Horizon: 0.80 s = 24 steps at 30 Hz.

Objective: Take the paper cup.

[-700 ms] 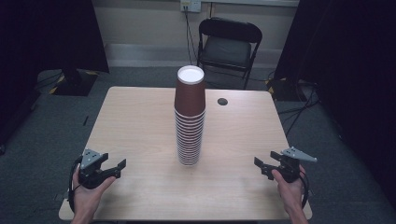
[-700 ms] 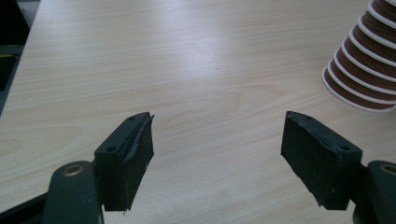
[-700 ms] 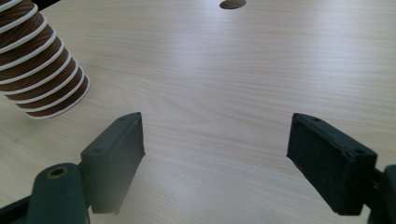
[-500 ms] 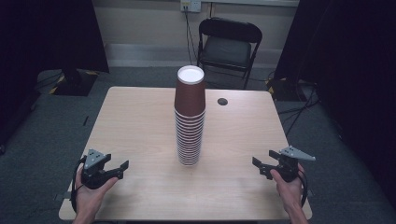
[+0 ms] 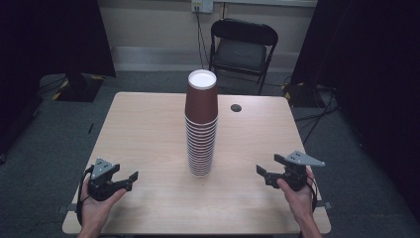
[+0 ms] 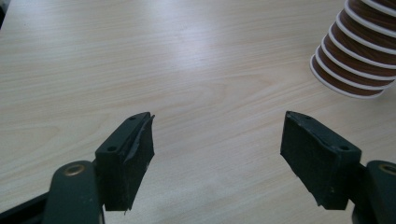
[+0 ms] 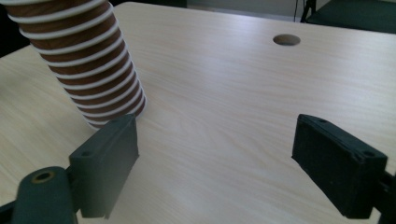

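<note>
So the left gripper [image 5: 130,179] sits low over the near left part of the table [image 5: 148,124], jaws spread wide with only bare wood between them. Ahead of it and off to its right stands the stack of brown paper cups [image 5: 201,124], upside down, white rims ringing the whole column, one nested over the next (can't tell what, if anything, is inside them). In the left gripper view the stack's bottom rims [image 6: 355,60] show beyond the right-hand jaw, well apart from it. The right gripper [image 5: 262,174] is on the stack's other side, jaws apart too and holding nothing. Past it on the table is a small round hole [image 5: 236,107], and a black folding chair [image 5: 242,44] stands behind the far edge. Nothing lies between either gripper and the cups.
</note>
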{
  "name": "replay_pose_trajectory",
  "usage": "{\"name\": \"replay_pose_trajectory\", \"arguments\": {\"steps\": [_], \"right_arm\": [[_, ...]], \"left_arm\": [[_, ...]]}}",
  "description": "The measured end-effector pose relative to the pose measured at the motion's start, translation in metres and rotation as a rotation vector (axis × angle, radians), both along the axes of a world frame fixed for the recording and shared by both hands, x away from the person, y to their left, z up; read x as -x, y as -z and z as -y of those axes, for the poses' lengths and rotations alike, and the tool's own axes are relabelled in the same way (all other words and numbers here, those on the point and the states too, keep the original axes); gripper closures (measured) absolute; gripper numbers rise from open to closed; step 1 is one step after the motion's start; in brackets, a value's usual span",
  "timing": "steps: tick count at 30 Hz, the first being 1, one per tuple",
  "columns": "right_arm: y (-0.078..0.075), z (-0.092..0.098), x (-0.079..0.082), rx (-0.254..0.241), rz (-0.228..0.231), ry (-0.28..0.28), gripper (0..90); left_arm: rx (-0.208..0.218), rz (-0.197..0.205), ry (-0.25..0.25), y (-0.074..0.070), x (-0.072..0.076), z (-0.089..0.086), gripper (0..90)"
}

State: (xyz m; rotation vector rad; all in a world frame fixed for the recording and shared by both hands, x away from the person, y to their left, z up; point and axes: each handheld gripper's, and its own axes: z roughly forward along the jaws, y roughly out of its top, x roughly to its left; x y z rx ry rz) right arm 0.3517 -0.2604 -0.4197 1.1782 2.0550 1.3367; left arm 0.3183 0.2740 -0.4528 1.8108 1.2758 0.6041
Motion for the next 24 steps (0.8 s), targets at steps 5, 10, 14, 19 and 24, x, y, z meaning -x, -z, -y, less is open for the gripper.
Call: {"name": "replay_pose_trajectory", "arguments": {"steps": [5, 10, 14, 19, 24], "right_arm": [[-0.010, -0.007, -0.002, -0.013, 0.016, -0.032, 14.1], [-0.017, -0.015, -0.005, -0.023, 0.021, -0.053, 14.1], [-0.030, -0.025, -0.010, -0.028, 0.050, -0.079, 14.3], [-0.043, -0.035, -0.014, -0.044, 0.072, -0.104, 14.0], [-0.057, -0.052, -0.018, -0.060, 0.108, -0.138, 13.9]], "left_arm": [[0.003, -0.004, -0.002, 0.001, -0.002, 0.001, 26.0], [0.008, -0.004, -0.003, 0.000, -0.003, 0.002, 26.3], [0.012, -0.006, 0.002, 0.000, -0.003, 0.002, 26.4], [0.019, -0.015, 0.002, 0.001, -0.003, -0.001, 26.4], [0.027, -0.009, -0.003, 0.001, 0.000, -0.004, 26.5]]}}
